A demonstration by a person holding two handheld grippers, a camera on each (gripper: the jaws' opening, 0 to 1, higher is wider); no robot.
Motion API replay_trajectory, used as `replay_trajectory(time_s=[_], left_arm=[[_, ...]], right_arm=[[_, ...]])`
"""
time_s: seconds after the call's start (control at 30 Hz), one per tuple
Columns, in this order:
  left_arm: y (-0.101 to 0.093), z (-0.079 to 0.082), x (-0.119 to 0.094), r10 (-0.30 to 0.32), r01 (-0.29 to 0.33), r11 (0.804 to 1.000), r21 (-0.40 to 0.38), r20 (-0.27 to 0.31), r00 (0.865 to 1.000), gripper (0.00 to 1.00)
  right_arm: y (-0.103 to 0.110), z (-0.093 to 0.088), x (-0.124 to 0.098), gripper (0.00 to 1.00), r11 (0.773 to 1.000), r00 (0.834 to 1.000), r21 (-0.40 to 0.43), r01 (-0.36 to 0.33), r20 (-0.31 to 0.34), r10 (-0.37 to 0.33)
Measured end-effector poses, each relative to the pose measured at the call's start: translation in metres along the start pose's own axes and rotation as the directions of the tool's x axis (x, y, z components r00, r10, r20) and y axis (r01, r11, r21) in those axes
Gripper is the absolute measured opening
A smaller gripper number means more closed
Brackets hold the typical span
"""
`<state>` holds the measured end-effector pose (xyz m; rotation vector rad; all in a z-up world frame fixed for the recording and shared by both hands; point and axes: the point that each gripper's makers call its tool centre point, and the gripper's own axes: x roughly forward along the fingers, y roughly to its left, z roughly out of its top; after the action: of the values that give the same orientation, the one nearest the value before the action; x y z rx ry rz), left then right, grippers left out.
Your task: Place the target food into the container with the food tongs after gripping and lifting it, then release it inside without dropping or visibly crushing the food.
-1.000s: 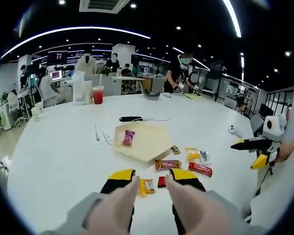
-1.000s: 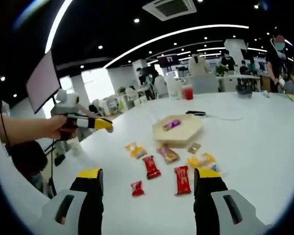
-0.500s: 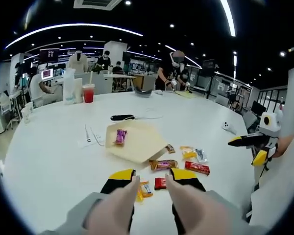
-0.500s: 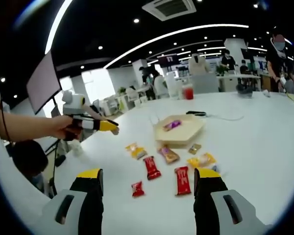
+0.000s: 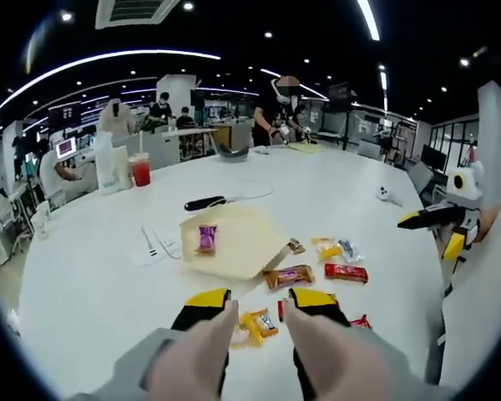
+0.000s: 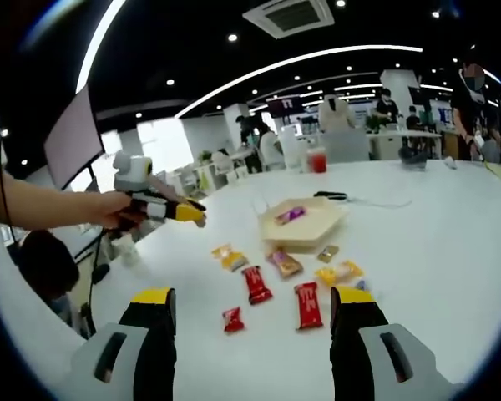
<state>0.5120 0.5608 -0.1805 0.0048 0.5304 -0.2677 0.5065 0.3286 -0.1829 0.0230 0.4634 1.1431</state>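
The left gripper [image 5: 258, 307] hovers with jaws parted just above an orange-yellow snack packet [image 5: 255, 326] on the white table [image 5: 92, 284]. The right gripper [image 6: 252, 311] is wide open, holding nothing. Farther off, the hexagonal wooden tray [image 5: 234, 242] holds 1 purple candy [image 5: 206, 238]; 2 red bars [image 6: 307, 304] lie near.
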Motion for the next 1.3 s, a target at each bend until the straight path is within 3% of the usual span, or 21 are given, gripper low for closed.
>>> replay_trajectory(time_s=[0.17,0.23,0.47,0.6,0.73,1.07,1.17,1.3], left_arm=[[-0.015,-0.012,0.003,-0.083,0.090,0.991,0.101,-0.071,0.994,0.26],[-0.018,-0.016,0.005,-0.087,0.100,0.986,0.131,-0.103,0.991,0.26],[-0.016,-0.022,0.012,-0.109,0.123,0.985,0.124,-0.111,0.988,0.26],[-0.017,-0.033,0.010,-0.144,0.179,0.966,0.188,-0.187,0.972,0.26],[-0.020,-0.038,0.011,-0.180,0.222,0.955,0.197,-0.212,0.961,0.26],[-0.004,-0.044,0.029,-0.194,0.260,0.933,0.251,-0.257,0.947,0.26],[-0.001,-0.047,0.034,-0.199,0.283,0.912,0.296,-0.284,0.938,0.25],[0.008,-0.046,0.039,-0.193,0.283,0.903,0.323,-0.284,0.939,0.25]], right_arm=[[-0.003,0.000,0.000,0.76,1.000,1.000,0.007,0.011,0.006,-0.011],[-0.003,0.001,0.000,0.76,1.000,1.000,0.010,0.014,0.010,-0.014],[-0.005,-0.005,0.000,0.76,1.000,1.000,0.020,0.021,-0.005,-0.021],[-0.005,-0.006,-0.001,0.76,1.000,1.000,0.008,0.020,-0.019,-0.020],[-0.008,-0.009,-0.001,0.76,0.999,0.999,0.024,0.035,-0.023,-0.034],[-0.009,-0.014,0.003,0.76,0.998,0.998,0.033,0.048,-0.043,-0.046],[-0.012,-0.015,0.004,0.76,0.998,0.997,0.038,0.056,-0.047,-0.054],[-0.014,-0.021,0.005,0.76,0.997,0.996,0.046,0.069,-0.063,-0.066]])
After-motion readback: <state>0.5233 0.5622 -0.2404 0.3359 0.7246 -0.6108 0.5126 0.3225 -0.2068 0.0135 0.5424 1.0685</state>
